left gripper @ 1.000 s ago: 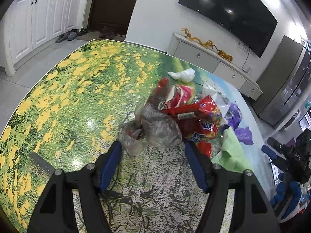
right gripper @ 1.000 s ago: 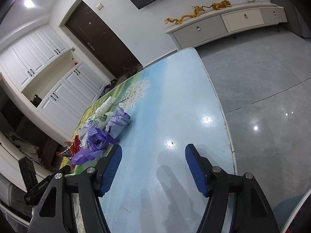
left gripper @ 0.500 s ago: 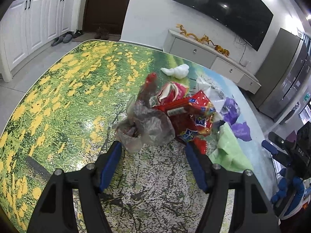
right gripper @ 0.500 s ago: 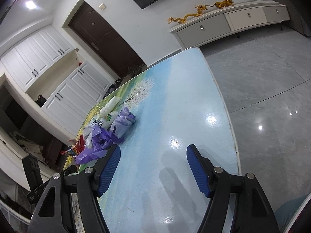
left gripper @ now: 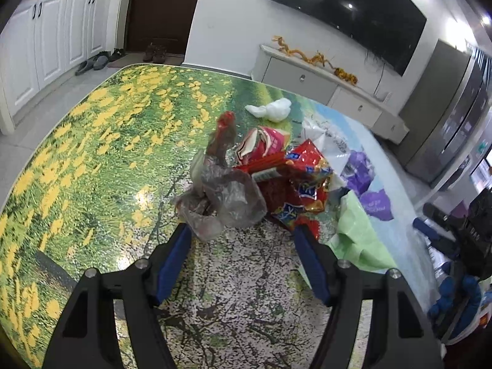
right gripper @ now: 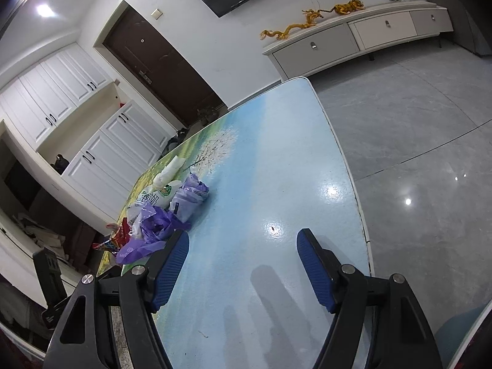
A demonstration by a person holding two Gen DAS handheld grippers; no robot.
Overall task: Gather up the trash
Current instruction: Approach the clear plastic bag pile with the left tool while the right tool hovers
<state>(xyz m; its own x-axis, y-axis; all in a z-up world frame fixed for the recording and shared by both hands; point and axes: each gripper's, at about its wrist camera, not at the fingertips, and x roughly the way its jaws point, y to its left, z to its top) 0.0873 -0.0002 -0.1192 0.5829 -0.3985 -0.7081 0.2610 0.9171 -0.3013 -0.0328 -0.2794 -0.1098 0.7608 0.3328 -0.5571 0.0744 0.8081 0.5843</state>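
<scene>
From the left wrist view, the left gripper point(left gripper: 243, 240) hangs low over the glossy table printed with yellow flowers and sky point(left gripper: 92, 141), its blue-padded fingers spread wide and holding nothing. Just ahead of the fingertips lies the crumpled clear plastic bag point(left gripper: 224, 200), its near edge beside the left pad, though I cannot tell whether they touch. Behind it the litter sits in one loose heap: shiny red snack wrappers point(left gripper: 295, 181), a white crumpled plastic wad point(left gripper: 273, 109) farther back, purple plastic bags point(left gripper: 366, 184) to the right and a pale green plastic sheet point(left gripper: 356, 233) at the near right. No bin or sack shows here, so nothing looks collected yet; the whole pile appears left to gather, with the clear bag the likely first pick.

From the right wrist view, the right gripper point(right gripper: 243, 246) is also spread and empty, hovering over bare blue tabletop. The same heap lies to its left, purple bags point(right gripper: 160, 227) nearest its left finger, a white bag with green print point(right gripper: 160, 195) behind.
</scene>
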